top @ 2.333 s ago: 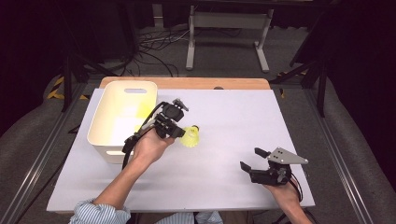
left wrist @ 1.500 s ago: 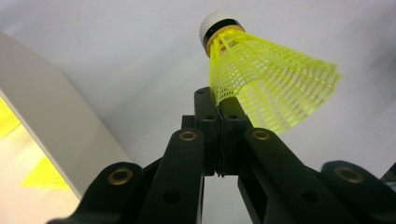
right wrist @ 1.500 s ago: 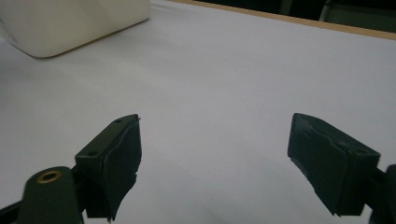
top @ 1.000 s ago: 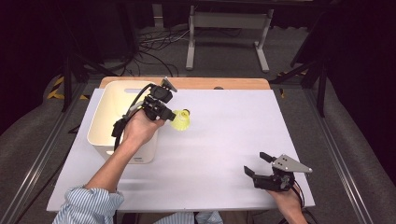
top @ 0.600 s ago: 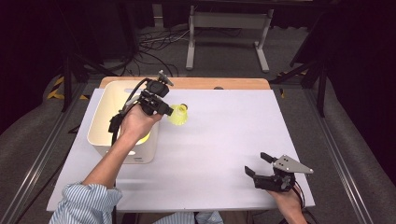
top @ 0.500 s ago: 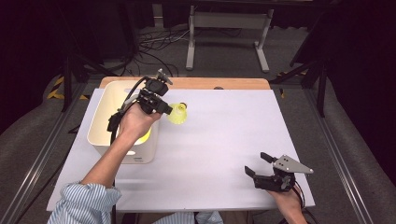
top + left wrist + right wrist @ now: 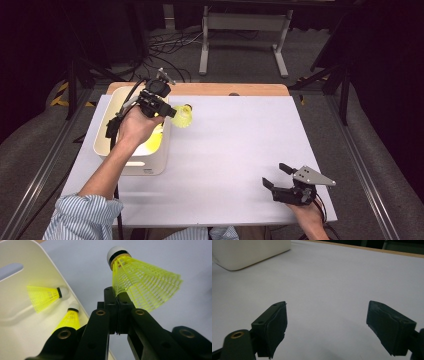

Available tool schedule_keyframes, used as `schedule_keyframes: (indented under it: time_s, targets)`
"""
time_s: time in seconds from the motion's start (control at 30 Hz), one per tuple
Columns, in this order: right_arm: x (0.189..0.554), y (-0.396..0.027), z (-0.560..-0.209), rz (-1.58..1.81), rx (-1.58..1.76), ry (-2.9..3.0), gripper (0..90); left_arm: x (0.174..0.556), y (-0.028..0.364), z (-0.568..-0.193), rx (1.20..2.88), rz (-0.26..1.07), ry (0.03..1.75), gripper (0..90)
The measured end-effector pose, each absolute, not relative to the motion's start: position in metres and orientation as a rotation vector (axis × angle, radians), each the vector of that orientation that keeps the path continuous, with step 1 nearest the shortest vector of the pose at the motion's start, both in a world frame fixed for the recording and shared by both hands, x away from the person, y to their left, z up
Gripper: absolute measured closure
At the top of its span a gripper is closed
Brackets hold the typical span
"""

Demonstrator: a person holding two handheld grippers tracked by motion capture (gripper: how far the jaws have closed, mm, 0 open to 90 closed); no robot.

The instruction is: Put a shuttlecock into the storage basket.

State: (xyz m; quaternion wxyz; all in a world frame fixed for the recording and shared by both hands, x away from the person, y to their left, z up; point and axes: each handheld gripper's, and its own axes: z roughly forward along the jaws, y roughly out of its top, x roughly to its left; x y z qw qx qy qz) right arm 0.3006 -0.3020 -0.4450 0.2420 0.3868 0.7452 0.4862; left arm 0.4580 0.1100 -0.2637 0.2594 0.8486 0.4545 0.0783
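Observation:
My left gripper (image 7: 167, 112) is shut on the skirt of a yellow shuttlecock (image 7: 182, 116) and holds it in the air just past the right rim of the white bin (image 7: 107, 142). Along the left gripper's jaws (image 7: 117, 303) that shuttlecock (image 7: 142, 281) points its white cork up. Two more yellow shuttlecocks (image 7: 45, 296) (image 7: 68, 318) lie inside the bin (image 7: 15, 290). My right gripper (image 7: 276, 176) rests open near the table's front right, with nothing between its jaws (image 7: 327, 325).
A white sheet covers the table (image 7: 235, 145), with a wooden edge (image 7: 225, 89) at the back. A metal stand (image 7: 240, 35) and cables lie on the floor beyond. The bin's corner (image 7: 249, 252) appears far off in the right gripper view.
My left gripper has carried the shuttlecock from the table's middle back and left, up to the bin's right rim. The right gripper slid slightly toward the front edge.

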Motion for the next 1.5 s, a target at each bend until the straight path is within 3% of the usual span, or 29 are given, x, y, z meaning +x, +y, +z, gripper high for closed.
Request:
schedule_keyframes:
  time_s: [1.5]
  targets:
    - [0.3, -0.3, -0.445, 1.335, 1.052, 2.049, 17.5, 0.463, 0.175, -0.275, 2.223, 0.259, 1.416, 89.0]
